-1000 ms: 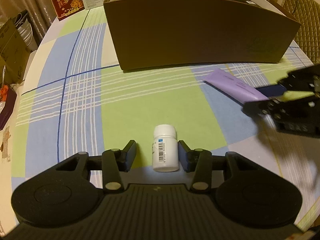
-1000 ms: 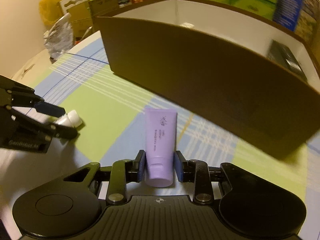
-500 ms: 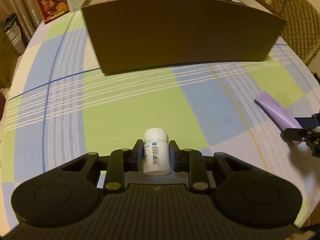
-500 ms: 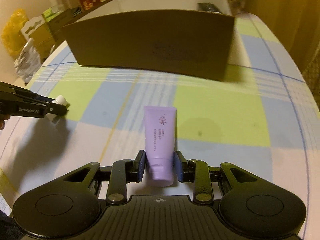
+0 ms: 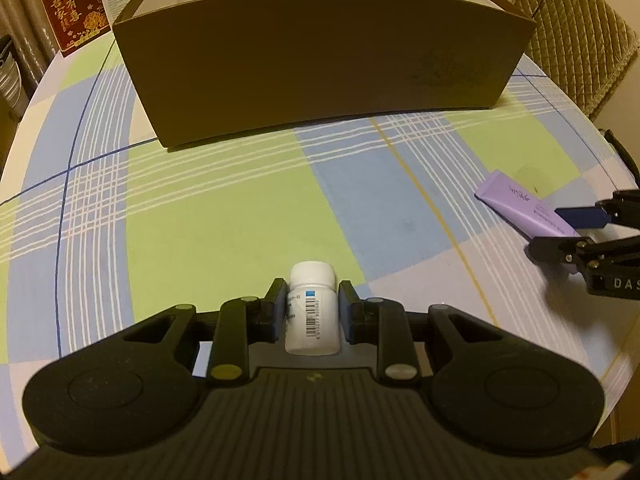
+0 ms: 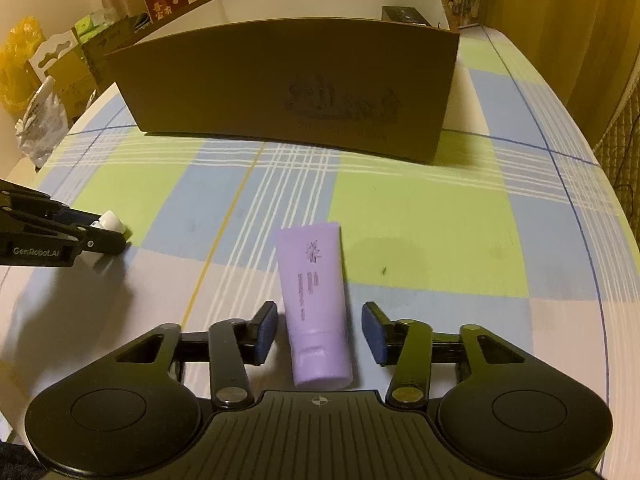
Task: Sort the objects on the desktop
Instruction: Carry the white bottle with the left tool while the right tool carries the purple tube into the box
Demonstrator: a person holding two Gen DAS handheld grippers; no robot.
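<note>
Right gripper point(image 6: 319, 334) released purple tube point(image 6: 314, 300).

the right gripper point(image 6: 319, 334) has its fingers spread, with a gap on each side of the purple tube point(image 6: 315, 304) lying between them, cap end toward the camera, flat end pointing ahead and slightly left. neither pad touches it. the tube rests on the checked tablecloth point(image 6: 420, 220). well ahead of the fingertips stands the brown cardboard box point(image 6: 288, 84), a dark item point(image 6: 404, 14) showing at its far right. far left of the fingers, the left gripper point(image 6: 102, 232) is clamped around a white bottle point(image 6: 108, 222).
</note>
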